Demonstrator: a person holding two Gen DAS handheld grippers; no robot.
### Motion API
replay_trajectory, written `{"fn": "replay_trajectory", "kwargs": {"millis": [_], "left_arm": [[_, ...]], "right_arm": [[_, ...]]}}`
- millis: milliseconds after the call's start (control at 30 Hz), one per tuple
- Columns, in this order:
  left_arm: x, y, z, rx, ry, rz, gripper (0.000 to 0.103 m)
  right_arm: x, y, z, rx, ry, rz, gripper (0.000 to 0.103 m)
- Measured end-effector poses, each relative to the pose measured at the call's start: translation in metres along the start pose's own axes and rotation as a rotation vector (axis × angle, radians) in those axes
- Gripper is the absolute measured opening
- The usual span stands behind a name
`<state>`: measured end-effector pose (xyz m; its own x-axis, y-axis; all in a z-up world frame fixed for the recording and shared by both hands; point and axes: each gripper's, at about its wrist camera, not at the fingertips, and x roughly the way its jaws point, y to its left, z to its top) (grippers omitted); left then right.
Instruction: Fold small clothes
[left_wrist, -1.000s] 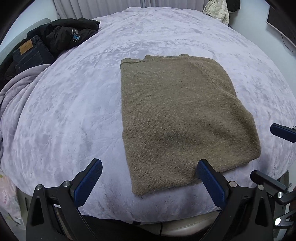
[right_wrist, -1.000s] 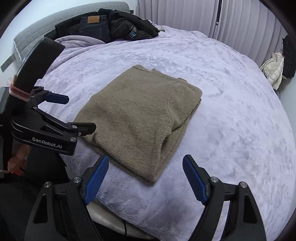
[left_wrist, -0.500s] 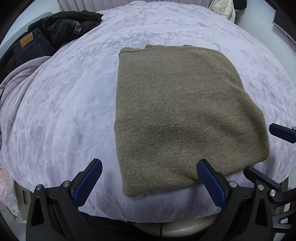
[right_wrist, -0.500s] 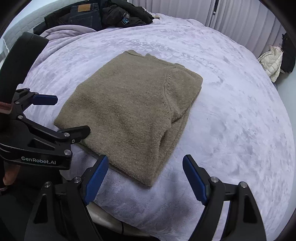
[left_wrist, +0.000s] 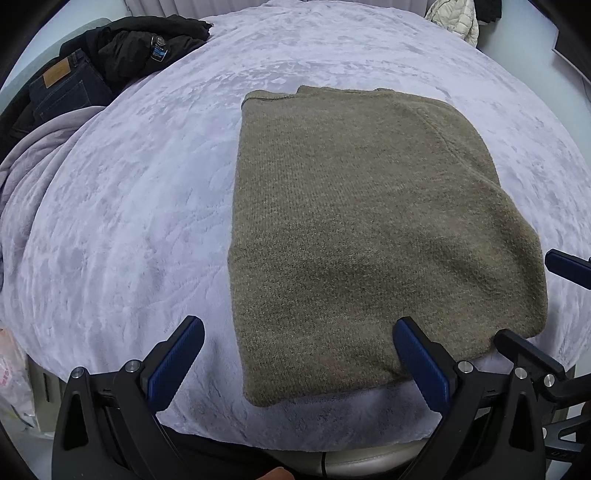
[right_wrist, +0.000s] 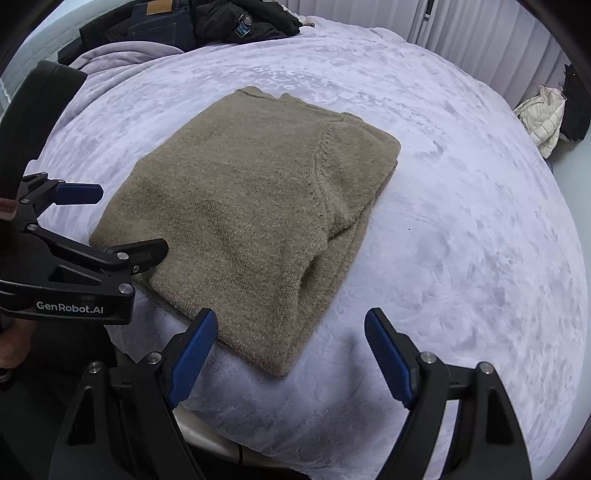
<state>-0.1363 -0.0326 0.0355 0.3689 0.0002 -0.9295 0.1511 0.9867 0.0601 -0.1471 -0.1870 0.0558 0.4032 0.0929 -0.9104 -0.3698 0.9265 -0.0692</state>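
A folded olive-brown knit sweater (left_wrist: 369, 236) lies flat on the lilac plush blanket (left_wrist: 122, 229) near the bed's front edge; it also shows in the right wrist view (right_wrist: 258, 214). My left gripper (left_wrist: 295, 362) is open and empty, its jaws set wide over the sweater's near left corner. My right gripper (right_wrist: 286, 354) is open and empty over the sweater's near right corner. The left gripper also shows in the right wrist view (right_wrist: 122, 225), open at the sweater's left edge.
Dark jeans (left_wrist: 62, 88) and a black jacket (left_wrist: 147, 48) are piled at the bed's far left. A white puffer jacket (right_wrist: 543, 118) sits beyond the bed's far right. The bed's front edge (left_wrist: 314, 443) lies just under both grippers.
Both grippers have moved forward and lower toward the sweater's near edge. The sweater has not moved and both grippers stay open.
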Motion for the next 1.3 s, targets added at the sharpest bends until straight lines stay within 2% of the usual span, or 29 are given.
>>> {"fn": "replay_trajectory", "kwargs": {"millis": [600, 1167, 1300], "left_arm": [[0.004, 0.007, 0.003, -0.021, 0.014, -0.01, 0.103], [-0.006, 0.007, -0.001, -0.022, 0.005, 0.005, 0.103], [-0.012, 0.005, -0.002, -0.023, -0.006, 0.029, 0.103]], "right_arm": [[-0.004, -0.001, 0.011, -0.001, -0.027, -0.015, 0.085], [-0.008, 0.004, 0.007, -0.024, -0.036, -0.039, 0.085], [-0.01, 0.002, 0.008, -0.03, -0.048, -0.042, 0.085]]}}
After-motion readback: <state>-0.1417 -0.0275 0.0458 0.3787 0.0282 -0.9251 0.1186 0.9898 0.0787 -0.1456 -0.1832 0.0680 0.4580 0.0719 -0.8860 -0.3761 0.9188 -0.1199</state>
